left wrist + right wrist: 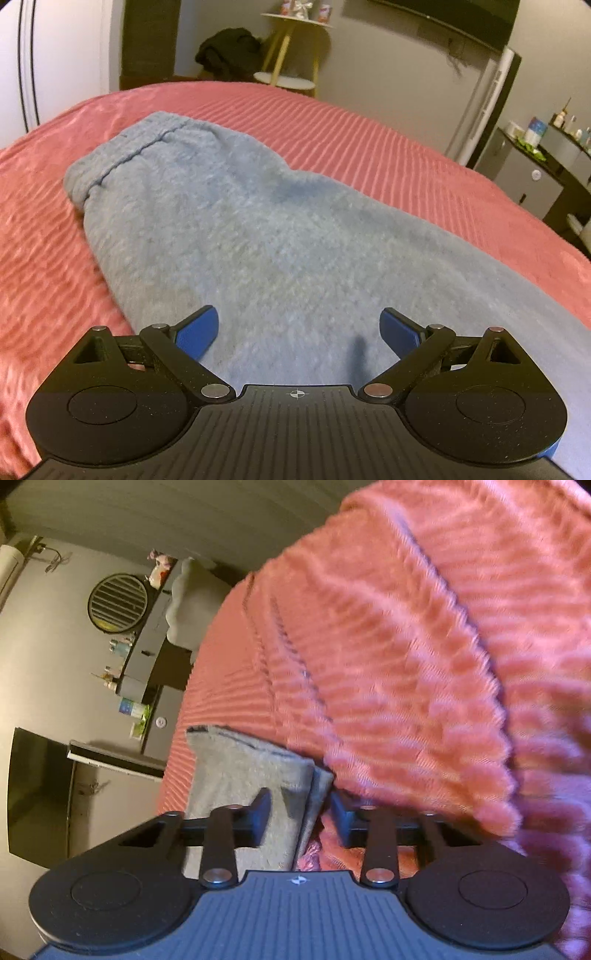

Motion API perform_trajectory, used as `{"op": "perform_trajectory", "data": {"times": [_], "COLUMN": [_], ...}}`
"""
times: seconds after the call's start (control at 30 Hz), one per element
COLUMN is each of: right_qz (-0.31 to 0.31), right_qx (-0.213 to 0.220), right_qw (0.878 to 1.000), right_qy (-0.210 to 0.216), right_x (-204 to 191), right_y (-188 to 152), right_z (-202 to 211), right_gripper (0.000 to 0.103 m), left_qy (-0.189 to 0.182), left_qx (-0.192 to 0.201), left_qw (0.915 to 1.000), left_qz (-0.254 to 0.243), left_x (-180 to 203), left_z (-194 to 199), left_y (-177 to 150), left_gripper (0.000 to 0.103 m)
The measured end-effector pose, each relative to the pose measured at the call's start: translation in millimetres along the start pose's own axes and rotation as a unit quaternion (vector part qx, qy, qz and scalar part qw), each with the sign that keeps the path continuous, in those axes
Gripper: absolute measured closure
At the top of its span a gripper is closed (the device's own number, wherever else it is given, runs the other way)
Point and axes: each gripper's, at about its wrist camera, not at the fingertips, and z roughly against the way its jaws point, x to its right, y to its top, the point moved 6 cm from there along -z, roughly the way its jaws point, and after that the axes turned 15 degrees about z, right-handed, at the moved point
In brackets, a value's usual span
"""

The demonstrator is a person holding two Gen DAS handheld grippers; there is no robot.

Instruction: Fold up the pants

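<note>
Light blue-grey fleece pants (236, 229) lie folded lengthwise on the pink ribbed bedspread (388, 147), waistband at the far end. My left gripper (299, 328) hovers just above the near part of the pants, jaws wide open and empty. In the right wrist view the camera is rolled sideways; the leg end of the pants (251, 771) lies on the bedspread (406, 664). My right gripper (300, 818) is partly open, its fingers straddling the edge of the leg end, not clamped on it.
A yellow-legged side table (291, 48) and a dark heap of clothes (229, 51) stand beyond the bed. A grey cabinet with bottles (546, 158) is at the right. A raised fold of bedspread (461, 609) fills the right wrist view.
</note>
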Motion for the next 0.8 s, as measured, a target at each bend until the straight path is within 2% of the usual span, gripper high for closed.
{"op": "perform_trajectory", "data": {"times": [0.07, 0.13, 0.23, 0.33, 0.43, 0.47, 0.6, 0.67, 0.7, 0.77, 0.8], "right_qz": [-0.007, -0.012, 0.023, 0.04, 0.036, 0.046, 0.129, 0.216, 0.277, 0.398, 0.463], "right_qx": [0.001, 0.006, 0.025, 0.027, 0.02, 0.019, 0.024, 0.039, 0.047, 0.055, 0.05], "right_qw": [1.0, 1.0, 0.999, 0.999, 0.999, 0.999, 0.99, 0.975, 0.959, 0.916, 0.884], "right_qy": [0.003, 0.006, 0.016, 0.01, 0.002, -0.006, -0.04, -0.043, -0.038, 0.001, 0.034], "right_x": [-5, -6, -21, -27, -27, -28, -60, -99, -126, -188, -222], "right_y": [-13, -12, -7, -6, -4, -4, 0, -3, -8, -32, -54], "right_z": [-1, -7, -6, -8, -14, -15, -10, 0, 5, 16, 21], "right_gripper": [0.076, 0.091, 0.091, 0.084, 0.084, 0.087, 0.091, 0.091, 0.091, 0.091, 0.091], "left_qy": [-0.002, 0.001, -0.005, -0.005, -0.002, -0.002, -0.008, -0.012, -0.015, -0.018, -0.019], "left_qx": [0.002, 0.002, 0.001, -0.002, 0.0, 0.001, 0.001, 0.001, 0.001, 0.001, 0.001], "left_qw": [1.0, 1.0, 1.0, 1.0, 1.0, 1.0, 1.0, 0.9999, 0.9999, 0.9998, 0.9997], "left_qz": [0.001, -0.008, -0.004, 0.004, -0.006, -0.009, -0.001, 0.006, 0.009, 0.013, 0.015], "left_x": [-1, 0, 0, -1, 0, 1, -1, -2, -2, -3, -3], "left_z": [4, 5, 6, 2, 0, 1, 1, 1, 1, 1, 2], "left_y": [-6, -8, -8, -8, -9, -10, -8, -7, -7, -7, -7], "left_gripper": [0.004, 0.004, 0.004, 0.004, 0.004, 0.004, 0.004, 0.004, 0.004, 0.004, 0.004]}}
